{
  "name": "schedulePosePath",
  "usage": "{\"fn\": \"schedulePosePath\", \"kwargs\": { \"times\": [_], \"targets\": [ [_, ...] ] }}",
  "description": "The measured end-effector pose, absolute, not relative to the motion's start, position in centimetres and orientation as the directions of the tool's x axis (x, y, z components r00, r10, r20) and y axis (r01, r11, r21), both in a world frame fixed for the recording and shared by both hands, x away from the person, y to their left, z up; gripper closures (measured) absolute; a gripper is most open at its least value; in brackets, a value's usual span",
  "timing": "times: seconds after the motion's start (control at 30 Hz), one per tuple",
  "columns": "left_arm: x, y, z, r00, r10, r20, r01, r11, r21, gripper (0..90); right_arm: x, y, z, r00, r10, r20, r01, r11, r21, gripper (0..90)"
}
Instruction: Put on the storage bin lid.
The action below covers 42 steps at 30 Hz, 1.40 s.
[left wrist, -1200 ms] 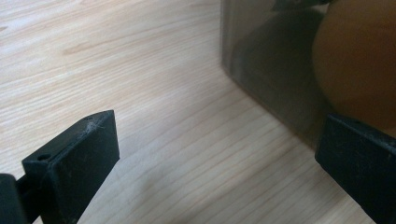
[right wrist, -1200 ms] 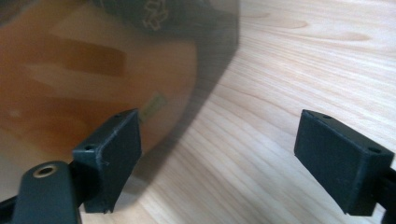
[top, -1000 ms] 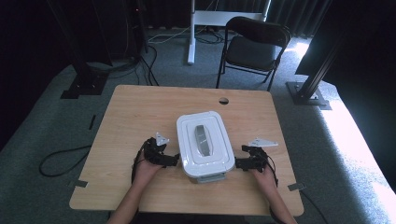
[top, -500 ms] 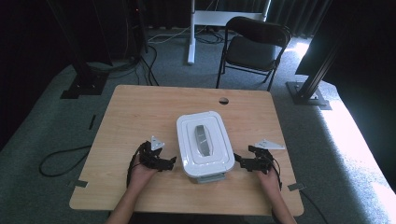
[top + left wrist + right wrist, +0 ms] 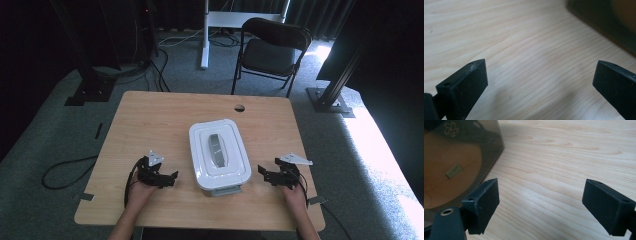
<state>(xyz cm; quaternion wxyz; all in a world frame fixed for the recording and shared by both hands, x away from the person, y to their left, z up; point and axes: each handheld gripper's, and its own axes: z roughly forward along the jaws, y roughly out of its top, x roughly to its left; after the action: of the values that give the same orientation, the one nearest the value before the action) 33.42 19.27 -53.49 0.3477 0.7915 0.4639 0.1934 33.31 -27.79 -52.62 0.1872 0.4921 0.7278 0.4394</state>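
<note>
The left gripper point(image 5: 172, 178) rested low on the desk point(image 5: 150, 120), its fingers point(image 5: 465, 85) spread wide with nothing between them but bare wood. The box point(image 5: 218, 154), a white-lidded container with a grey handle on top, lay ahead of those fingers, near but apart; in the left gripper view a dark corner of it point(image 5: 604, 22) showed beyond the far fingertip. Its long axis ran away from the person, across the line between the two hands.

The right gripper point(image 5: 262, 173) sat on the box's other side, fingers point(image 5: 482, 200) also wide and holding nothing. In the right gripper view the box's tinted wall point(image 5: 456, 165) stood just beside and ahead of one fingertip, not touching. Both hands looked about equally near; the right perhaps slightly closer. A grasp would likely need each gripper to close inward on the box's long sides.
</note>
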Motion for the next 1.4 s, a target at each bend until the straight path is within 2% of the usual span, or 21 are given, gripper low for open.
{"fn": "schedulePosePath", "kwargs": {
  "times": [0.93, 1.4],
  "targets": [
    [30.3, 25.6, -54.3, 0.312, 0.950, -0.015, 0.638, -0.197, 0.744, 0.2, 31.4, -31.4, -52.7, -0.297, 0.945, 0.140, 0.551, 0.049, 0.833, 13.3],
    [28.9, 27.4, -53.9, 0.222, 0.975, -0.015, 0.653, -0.137, 0.745, 0.2, 30.5, -32.9, -52.6, -0.167, 0.976, 0.137, 0.569, -0.018, 0.822, 13.3]
  ]
}}
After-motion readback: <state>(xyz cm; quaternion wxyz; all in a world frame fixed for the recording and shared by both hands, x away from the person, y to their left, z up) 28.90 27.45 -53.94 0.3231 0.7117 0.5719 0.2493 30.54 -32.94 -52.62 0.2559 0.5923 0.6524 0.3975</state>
